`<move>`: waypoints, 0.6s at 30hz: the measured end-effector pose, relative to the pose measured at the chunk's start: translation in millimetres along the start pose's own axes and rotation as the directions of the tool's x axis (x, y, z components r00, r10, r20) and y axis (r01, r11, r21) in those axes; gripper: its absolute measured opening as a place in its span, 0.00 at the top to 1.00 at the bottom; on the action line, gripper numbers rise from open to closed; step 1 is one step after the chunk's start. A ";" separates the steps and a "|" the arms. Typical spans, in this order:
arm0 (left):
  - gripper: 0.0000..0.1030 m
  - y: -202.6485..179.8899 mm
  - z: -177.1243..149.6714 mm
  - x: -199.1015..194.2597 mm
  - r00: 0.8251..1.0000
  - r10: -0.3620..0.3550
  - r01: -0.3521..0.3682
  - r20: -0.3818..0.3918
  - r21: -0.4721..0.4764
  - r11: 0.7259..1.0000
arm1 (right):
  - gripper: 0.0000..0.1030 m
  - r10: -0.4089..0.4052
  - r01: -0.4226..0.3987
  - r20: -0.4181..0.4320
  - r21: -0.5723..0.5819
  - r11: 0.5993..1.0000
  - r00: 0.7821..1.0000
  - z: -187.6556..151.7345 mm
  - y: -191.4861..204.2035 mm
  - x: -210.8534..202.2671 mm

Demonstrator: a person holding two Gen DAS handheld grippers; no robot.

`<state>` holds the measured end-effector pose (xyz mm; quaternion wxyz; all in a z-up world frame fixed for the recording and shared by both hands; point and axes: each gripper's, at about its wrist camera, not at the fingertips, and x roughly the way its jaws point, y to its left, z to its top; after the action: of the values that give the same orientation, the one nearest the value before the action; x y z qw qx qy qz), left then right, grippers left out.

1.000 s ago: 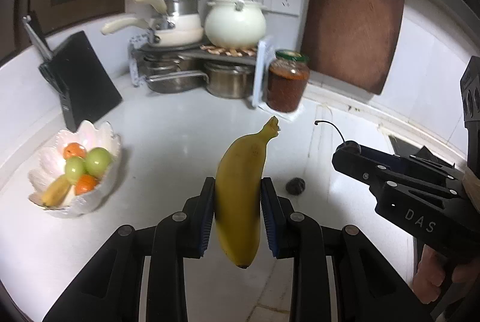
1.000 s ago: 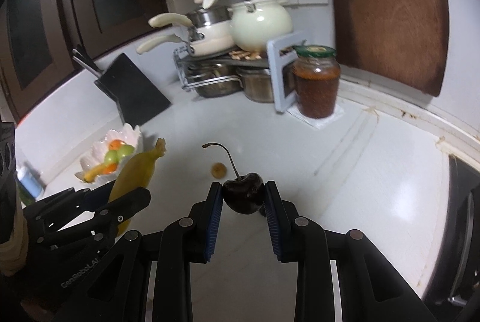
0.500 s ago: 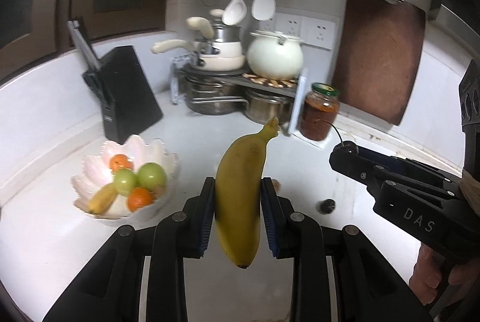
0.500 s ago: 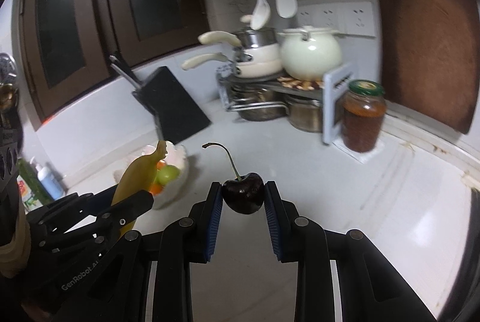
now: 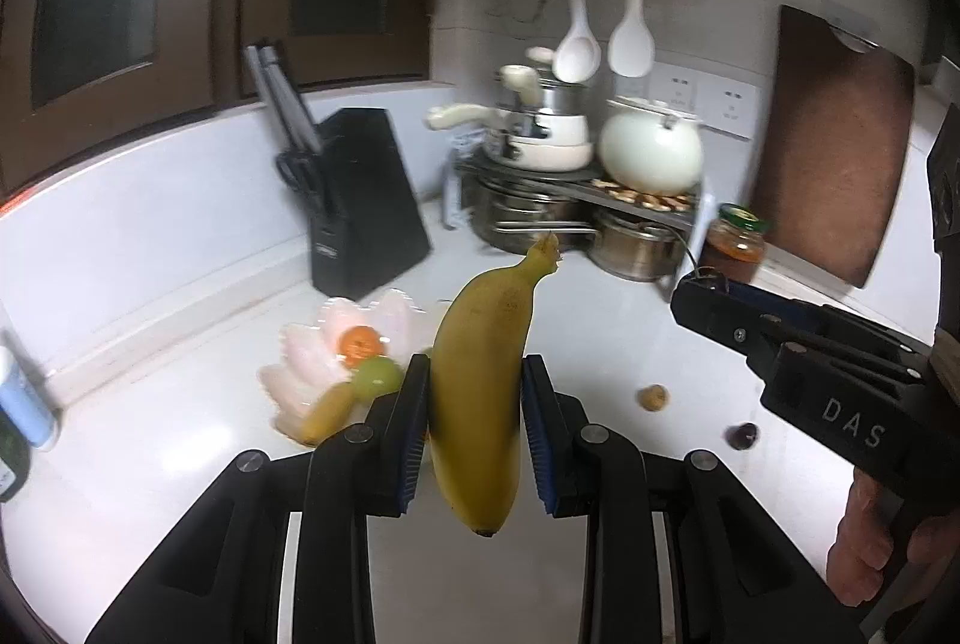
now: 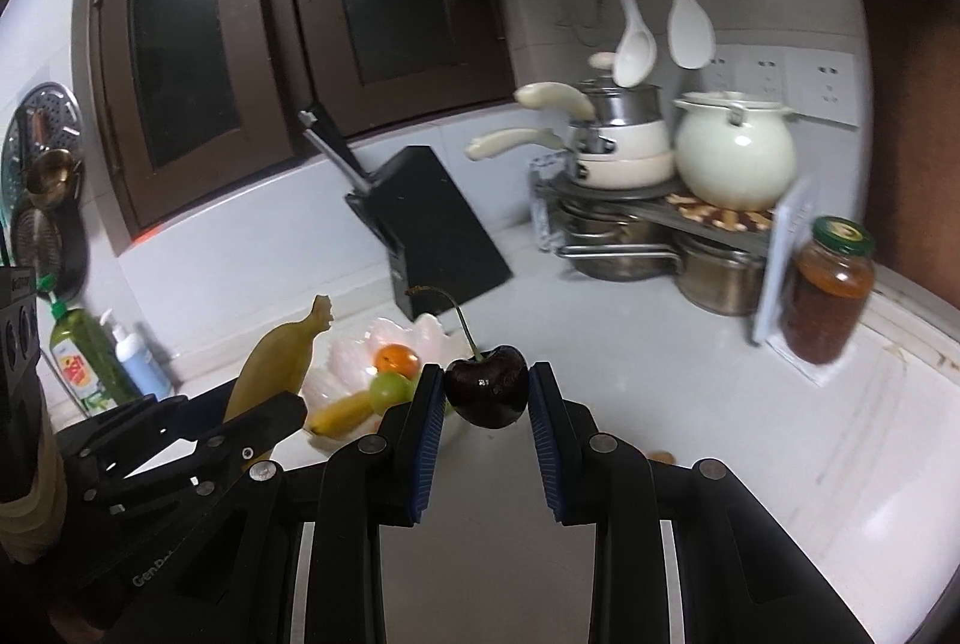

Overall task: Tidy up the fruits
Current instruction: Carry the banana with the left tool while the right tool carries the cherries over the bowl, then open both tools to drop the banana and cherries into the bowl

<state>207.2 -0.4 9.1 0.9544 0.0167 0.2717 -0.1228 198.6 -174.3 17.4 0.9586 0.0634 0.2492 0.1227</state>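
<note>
Yellow and waxy, the banana (image 5: 480,404) stands nearly upright in the left tongs (image 5: 475,428), their ribbed blue pads pressed to its flanks, stem nub pointing up. A second ago the petal-shaped bowl (image 5: 312,362) sat far off to the left of that view; now it lies just behind the banana, close under the tongs, so both hands have swung toward it. The right tongs (image 6: 486,392) have travelled with them, closed on a glossy, near-black cherry (image 6: 487,387) whose thin curved stem arcs up and left. From the right wrist view the bowl (image 6: 354,350) sits directly beyond the cherry. I judge the carry to be almost over and the drop into the bowl the next step.

The bowl looks like glazed ceramic, pale pink-white with scalloped lotus petals; it holds an orange fruit (image 5: 359,342), a smooth green one (image 5: 377,375) and a small yellow banana (image 5: 327,411). On the shiny white desk (image 5: 600,344) two pieces wait well apart from the bowl: a small tan, rough-looking round thing (image 5: 652,397), possibly a longan, though it is too small to be sure, and another dark cherry (image 5: 743,435).
</note>
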 end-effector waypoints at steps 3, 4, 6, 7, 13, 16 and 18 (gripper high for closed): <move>0.71 13.6 3.4 1.7 1.000 0.028 -0.028 0.002 -0.005 1.000 | 0.71 0.025 -0.025 -0.001 -0.012 1.000 1.000 6.5 11.5 13.1; 0.71 17.9 4.6 2.6 0.999 0.036 -0.036 0.001 -0.007 0.999 | 0.71 0.031 -0.031 0.000 -0.016 0.999 1.000 8.0 14.5 15.4; 0.71 24.8 6.2 5.0 0.999 0.049 -0.049 -0.001 -0.010 0.999 | 0.71 0.048 -0.048 -0.007 -0.023 0.999 0.999 11.4 21.2 24.6; 0.71 28.9 7.0 6.7 0.998 0.058 -0.058 -0.004 -0.011 0.998 | 0.71 0.057 -0.058 -0.013 -0.022 0.998 0.998 12.7 23.6 29.4; 0.74 48.0 10.9 21.0 0.995 0.098 -0.098 -0.016 -0.016 0.995 | 0.71 0.097 -0.098 -0.060 -0.017 0.995 0.993 16.9 33.3 58.9; 0.78 55.4 13.8 29.5 0.995 0.104 -0.104 -0.007 -0.019 0.994 | 0.71 0.116 -0.117 -0.091 -0.011 0.993 0.989 19.1 35.6 76.5; 0.93 57.9 13.0 41.1 0.994 0.106 -0.106 -0.011 -0.007 0.994 | 0.71 0.123 -0.125 -0.108 -0.009 0.992 0.986 20.7 36.4 90.8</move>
<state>261.8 45.1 -3.3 0.9582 0.0282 0.2757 -0.0708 278.2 -116.3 0.0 0.9347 0.0646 0.2950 0.1873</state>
